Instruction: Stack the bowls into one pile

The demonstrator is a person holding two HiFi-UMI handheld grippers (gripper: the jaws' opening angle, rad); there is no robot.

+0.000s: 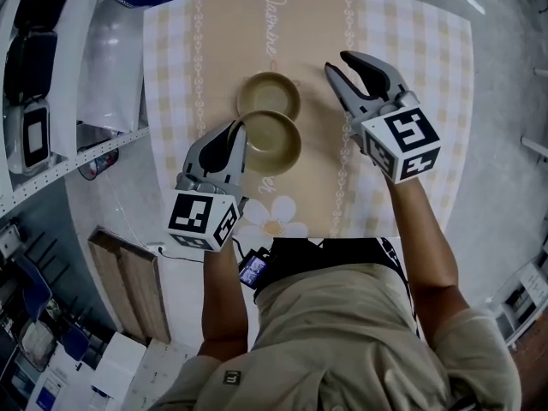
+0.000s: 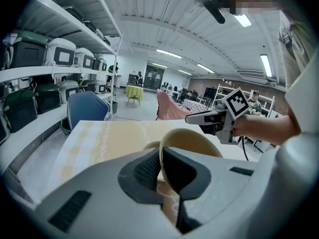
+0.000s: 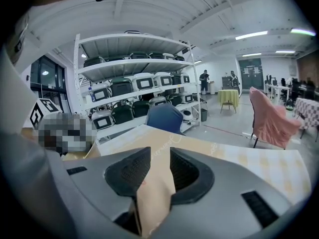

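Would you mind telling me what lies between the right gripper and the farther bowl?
Only a bare strip of tablecloth, as the head view shows; the right gripper hangs open beside the farther bowl.

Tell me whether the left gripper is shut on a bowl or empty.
Shut on the near bowl: its rim sits pinched between the jaws of the left gripper.

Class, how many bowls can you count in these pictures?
2. The far bowl sits on the table; the near bowl, partly overlapping it, is gripped at its rim by the left tongs. No others show.
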